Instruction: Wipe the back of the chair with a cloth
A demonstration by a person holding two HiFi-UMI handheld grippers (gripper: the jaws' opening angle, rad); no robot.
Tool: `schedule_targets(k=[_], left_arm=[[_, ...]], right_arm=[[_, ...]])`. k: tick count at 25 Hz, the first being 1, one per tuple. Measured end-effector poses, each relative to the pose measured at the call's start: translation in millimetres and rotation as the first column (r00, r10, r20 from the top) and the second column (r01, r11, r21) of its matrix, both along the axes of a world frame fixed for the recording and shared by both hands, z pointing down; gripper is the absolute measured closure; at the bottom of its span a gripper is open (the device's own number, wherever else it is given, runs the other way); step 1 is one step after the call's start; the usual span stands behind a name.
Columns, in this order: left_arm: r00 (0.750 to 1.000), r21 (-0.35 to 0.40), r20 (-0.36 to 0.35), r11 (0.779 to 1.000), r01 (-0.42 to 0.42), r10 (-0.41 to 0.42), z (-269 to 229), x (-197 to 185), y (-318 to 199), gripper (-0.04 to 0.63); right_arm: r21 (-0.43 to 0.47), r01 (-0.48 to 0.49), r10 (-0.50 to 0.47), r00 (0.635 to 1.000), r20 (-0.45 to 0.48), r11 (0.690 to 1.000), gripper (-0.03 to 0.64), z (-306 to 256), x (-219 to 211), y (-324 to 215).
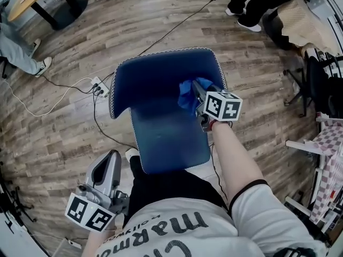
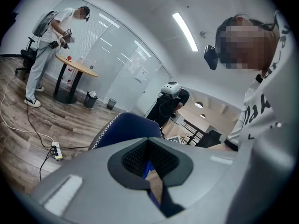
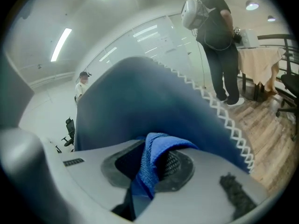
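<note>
At 7 o'clock in the head view, nearest the wearer, the left gripper [image 1: 109, 159] hangs low, its black-and-white marker cube [image 1: 88, 213] facing the camera. Its own view shows the two grey jaws pressed together with nothing between them. Dark lettering on the wearer's white T-shirt [image 1: 177, 232], seen upside down, reads in part "marmo"; the rest cannot be read.

Just beyond, the right gripper [image 1: 199, 93] is held over the one dark blue upholstered chair [image 1: 155, 95], which is trimmed with white zigzag stitching. Its jaws are clamped on a single bright blue woven cloth [image 1: 187, 92], which lies against the inner face of the chair's back, near the edge at 3 o'clock. Only the right gripper view shows the cloth [image 3: 149, 164] bunched and folded over between the jaws, with the chair back [image 3: 140, 97] filling the frame behind it.

On the wood-plank floor [image 1: 80, 138], at 9 o'clock from the chair, sits one white power strip [image 1: 98, 87] with cables [image 1: 53, 98] running from it.

Farther off are two other people. The left gripper view shows one standing [image 2: 46, 45] at a round wooden table [image 2: 77, 65] at 10 o'clock and one in black [image 2: 168, 111] wearing a white headset [image 2: 171, 88]. The head view catches only their legs and shoes.
</note>
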State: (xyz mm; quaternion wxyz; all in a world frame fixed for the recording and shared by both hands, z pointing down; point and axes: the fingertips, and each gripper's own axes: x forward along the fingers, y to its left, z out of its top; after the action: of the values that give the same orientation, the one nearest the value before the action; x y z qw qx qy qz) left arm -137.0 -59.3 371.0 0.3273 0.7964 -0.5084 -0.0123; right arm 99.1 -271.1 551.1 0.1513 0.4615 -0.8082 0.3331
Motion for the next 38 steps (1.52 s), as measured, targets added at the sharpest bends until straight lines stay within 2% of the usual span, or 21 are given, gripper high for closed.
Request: schedule_targets(k=[13,16,18,20,23,26,28,32,38], left_arm=[[0.999,0.02,-0.011,0.999,-0.047,0.047,-5,12,2,0.589],[0.999,0.018,-0.018,0.999,-0.05,0.05,-2,6,7,0.589],[0.999,0.016,-0.02,0.999,-0.044,0.045,-1,0,10,0.589],[0.999,0.014,-0.019,0.999,-0.034,0.034,0,-7,12,0.589],[1.0,0.008,-0.024,1.0,-0.015,0.015,1,-17,17,0.589],[1.0,-0.001,-0.019,1.0,0.002,-0.002,2,-32,25,0.589],[1.0,-0.009,-0.01,1.0,0.024,-0.024,5,-47,31,0.589],[0.996,-0.026,-0.002,0.996,0.086,-0.086,11,-73,48,0.589],[0.987,-0.033,0.024,0.987,0.159,-0.158,11,-114,63,0.589]], right_arm=[[0.04,-0.183,0.184,0.983,-0.017,0.982,0.551,-19,71,15],[0.059,-0.271,0.271,0.962,0.001,0.961,0.551,-25,90,27],[0.058,-0.351,0.349,0.936,0.038,0.935,0.551,-29,103,37],[0.051,-0.385,0.38,0.921,0.083,0.922,0.551,-32,100,45],[0.043,-0.316,0.309,0.944,0.116,0.948,0.551,-29,62,54],[0.011,-0.168,0.166,0.981,0.1,0.986,0.551,-11,-5,59],[-0.006,-0.059,0.059,0.995,0.086,0.998,0.551,0,-56,61],[-0.033,0.092,-0.088,0.99,0.11,0.995,0.551,11,-136,68],[-0.031,0.188,-0.18,0.968,0.173,0.982,0.551,12,-208,72]])
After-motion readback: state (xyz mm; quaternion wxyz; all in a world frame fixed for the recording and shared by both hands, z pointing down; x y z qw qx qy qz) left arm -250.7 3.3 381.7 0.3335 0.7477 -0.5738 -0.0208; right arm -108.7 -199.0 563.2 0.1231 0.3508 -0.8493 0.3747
